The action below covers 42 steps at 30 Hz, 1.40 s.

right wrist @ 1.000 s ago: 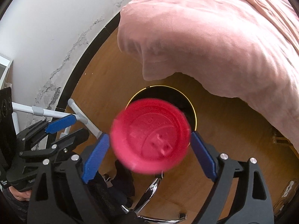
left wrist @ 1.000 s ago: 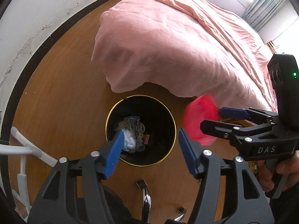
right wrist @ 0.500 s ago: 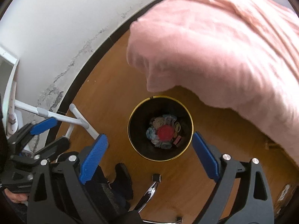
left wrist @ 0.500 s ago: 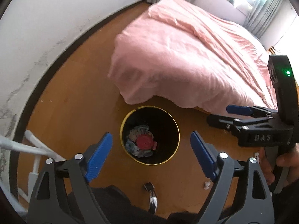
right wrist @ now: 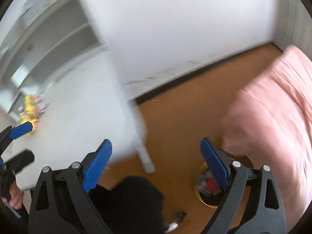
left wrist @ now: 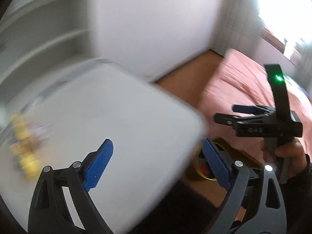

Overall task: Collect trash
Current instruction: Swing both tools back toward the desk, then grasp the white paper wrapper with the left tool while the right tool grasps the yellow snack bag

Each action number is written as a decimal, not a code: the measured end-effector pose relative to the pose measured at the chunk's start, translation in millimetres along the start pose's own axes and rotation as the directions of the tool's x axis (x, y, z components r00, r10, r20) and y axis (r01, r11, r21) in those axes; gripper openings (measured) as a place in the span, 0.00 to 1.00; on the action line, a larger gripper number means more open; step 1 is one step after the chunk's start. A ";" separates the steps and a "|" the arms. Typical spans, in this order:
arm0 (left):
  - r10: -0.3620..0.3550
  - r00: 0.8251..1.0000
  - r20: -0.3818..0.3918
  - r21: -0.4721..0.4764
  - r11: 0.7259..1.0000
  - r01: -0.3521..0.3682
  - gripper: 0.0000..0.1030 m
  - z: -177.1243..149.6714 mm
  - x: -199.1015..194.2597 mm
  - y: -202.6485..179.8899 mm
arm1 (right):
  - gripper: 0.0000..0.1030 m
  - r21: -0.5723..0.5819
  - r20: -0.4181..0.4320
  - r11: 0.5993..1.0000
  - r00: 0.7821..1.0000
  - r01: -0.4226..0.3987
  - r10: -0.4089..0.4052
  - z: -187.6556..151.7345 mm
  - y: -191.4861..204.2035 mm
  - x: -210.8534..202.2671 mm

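Faintly, blurred "DAS" on right gripper, jaws apart, empty.

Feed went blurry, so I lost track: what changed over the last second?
The red plastic lid, let go, now lies in the black gold-rimmed bin. Both views swung up to the white table. Left gripper and right gripper stay open and empty.

Blue ribbed pads are fitted on black grippers. A white table, pink bedding, orange-brown floor and yellow clutter at left are shown.
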<state>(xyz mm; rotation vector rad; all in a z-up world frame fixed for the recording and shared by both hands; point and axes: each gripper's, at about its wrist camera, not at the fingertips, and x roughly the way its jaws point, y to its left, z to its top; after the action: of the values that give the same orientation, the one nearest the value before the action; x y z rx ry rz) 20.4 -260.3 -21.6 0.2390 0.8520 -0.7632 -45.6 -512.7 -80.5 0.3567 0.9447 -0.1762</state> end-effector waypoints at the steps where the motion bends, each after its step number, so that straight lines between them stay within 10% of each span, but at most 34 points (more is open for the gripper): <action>1: 0.045 0.999 0.011 -0.041 0.998 -0.044 0.88 -4.2 -13.5 26.0 | 0.86 -0.039 -0.010 0.998 0.999 -0.042 0.042 8.9 26.3 8.4; 8: 0.273 0.962 -0.009 -0.214 0.939 -0.269 0.88 -39.7 -67.2 158.0 | 0.86 -0.228 -0.094 0.951 0.977 -0.210 0.193 33.2 170.1 50.5; 14: 0.289 0.955 -0.066 -0.239 0.925 -0.296 0.87 -55.6 -56.3 208.3 | 0.86 -0.332 -0.165 0.903 0.959 -0.272 0.228 30.7 246.3 75.0; 20: 0.257 0.963 -0.079 -0.261 0.927 -0.269 0.82 -52.2 -39.8 228.8 | 0.86 -0.367 -0.198 0.891 0.958 -0.268 0.206 28.5 275.4 87.6; 22: 0.244 0.966 -0.086 -0.258 0.931 -0.258 0.70 -51.2 -36.5 228.7 | 0.86 -0.374 -0.204 0.889 0.958 -0.265 0.199 28.7 284.3 90.6; 25: 0.192 0.977 -0.093 -0.273 0.939 -0.210 0.23 -52.4 -34.9 231.8 | 0.86 -0.377 -0.216 0.884 0.955 -0.276 0.205 29.7 292.5 93.7; 38: 0.264 0.964 0.030 -0.353 0.905 -0.237 0.21 -70.8 -116.9 258.0 | 0.85 -0.335 -0.319 0.844 0.893 -0.420 0.317 43.5 346.1 104.0; 42: 0.281 0.959 0.023 -0.378 0.891 -0.252 0.21 -82.1 -121.2 263.9 | 0.70 -0.345 -0.348 0.851 0.896 -0.397 0.276 44.8 368.4 124.2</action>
<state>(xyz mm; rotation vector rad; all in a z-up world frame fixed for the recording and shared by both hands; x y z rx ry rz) 104.1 29.4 -10.6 -0.0142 0.8524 -0.3390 171.0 -186.8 -76.4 0.1555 1.1586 0.4116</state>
